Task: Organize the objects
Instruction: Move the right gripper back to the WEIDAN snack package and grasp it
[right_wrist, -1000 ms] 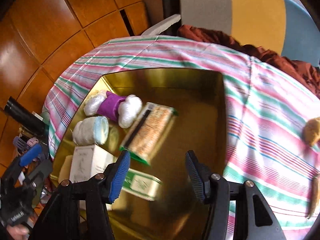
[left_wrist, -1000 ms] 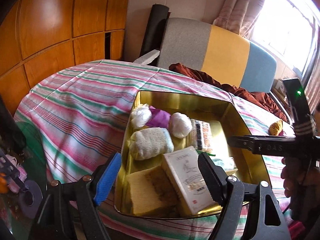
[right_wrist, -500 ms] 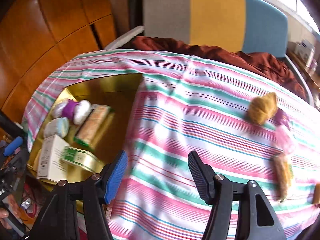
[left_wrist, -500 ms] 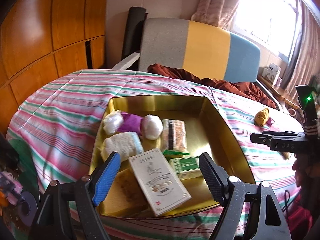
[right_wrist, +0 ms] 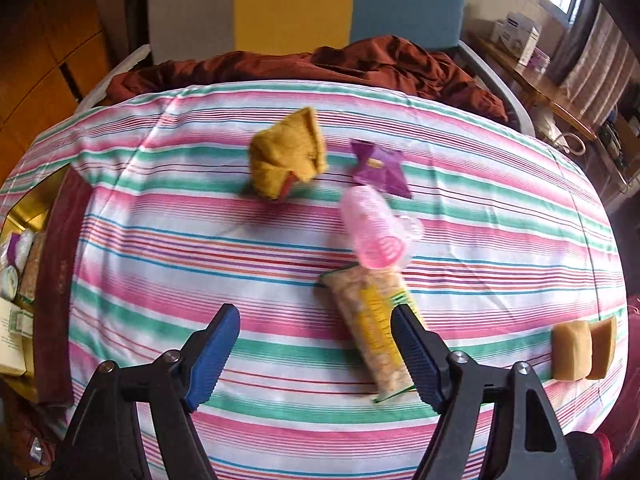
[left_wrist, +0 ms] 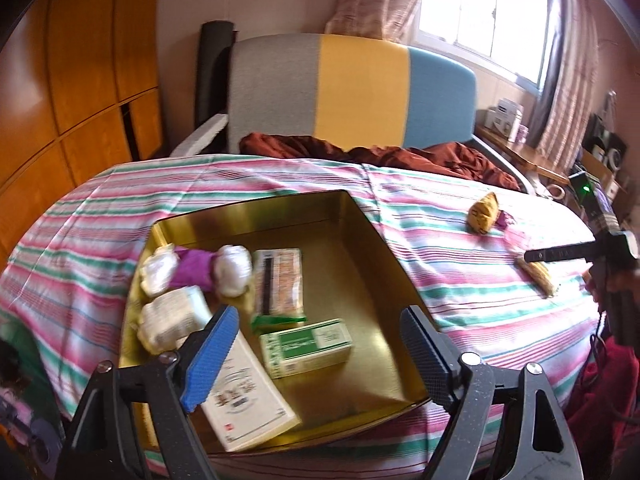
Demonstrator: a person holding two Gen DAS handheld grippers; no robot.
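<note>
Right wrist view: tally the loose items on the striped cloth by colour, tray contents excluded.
Yellow/mustard: 1, folded cloth
Purple: 1, small packet
Pink: 1, clear plastic cup
Clear with yellow label: 1, snack pack
Tan: 2, blocks side by side at the cloth's right edge
Total: 6

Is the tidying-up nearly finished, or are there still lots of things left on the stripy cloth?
About halfway. Done: the gold tray already holds the green box and other packets. In hand: nothing; both grippers are opening, empty. Left on the cloth: yellow pouch, purple wrapper, pink cup, snack packet, two sponges.
</note>
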